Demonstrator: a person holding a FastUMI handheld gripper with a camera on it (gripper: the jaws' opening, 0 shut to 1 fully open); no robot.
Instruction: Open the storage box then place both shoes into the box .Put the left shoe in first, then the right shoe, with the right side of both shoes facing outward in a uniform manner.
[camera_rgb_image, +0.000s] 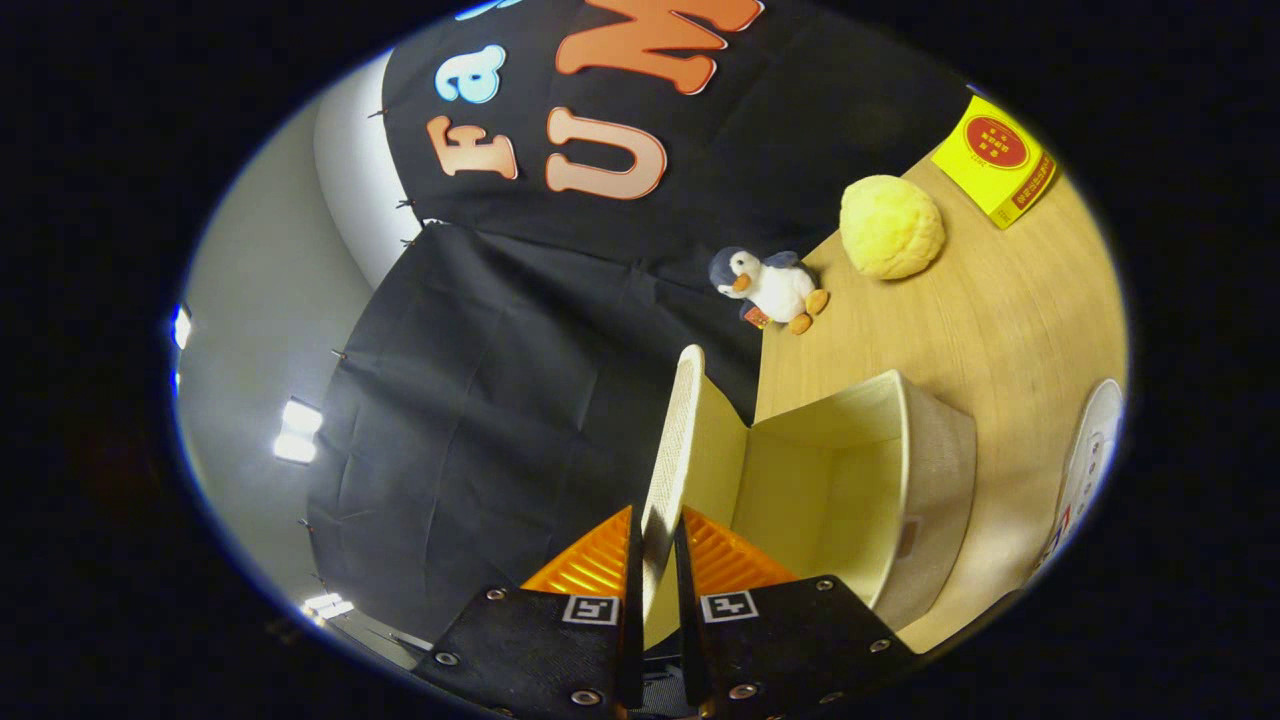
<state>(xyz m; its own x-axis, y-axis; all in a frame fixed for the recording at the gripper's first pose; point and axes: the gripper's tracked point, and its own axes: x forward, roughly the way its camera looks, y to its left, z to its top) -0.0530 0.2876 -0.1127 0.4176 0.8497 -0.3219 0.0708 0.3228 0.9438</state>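
- Storage box (900, 480): cream fabric with a woven outer face, standing on the wooden table (1000, 320) just ahead of the fingers; smooth pale lining inside, nothing visible in it.
- Lid (675, 450): a thin stiff panel, textured like the box's outside, raised edge-on and running straight up from between the fingers toward the booth wall.
- Gripper (657, 560): clamped on the lid's lower edge, a finger pressed against each face, ribbed pads (735, 560) flanking the panel, only the panel's thickness between them.
- Shoe (1090, 470): white, seen partly beyond the box on the far side of the table; details too small to tell.
- Table: light wood with a fine straight grain, matte, ending in a straight edge by the black cloth.
- Penguin toy (770, 288): small plush, grey head, white belly, orange beak and feet, lying at the table's edge beyond the box.
- Yellow lump (892, 227): rounded, bumpy, bun-like, just beside the penguin, farther along the table.
- Yellow carton (995, 160): flat, rectangular, with a red round mark, near the lump at the table's far end.
- Black cloth (500, 400): creased, pinned along its edge, draped behind the table.
- Pale wall (260, 300) past the cloth, with bright light patches (297, 430).
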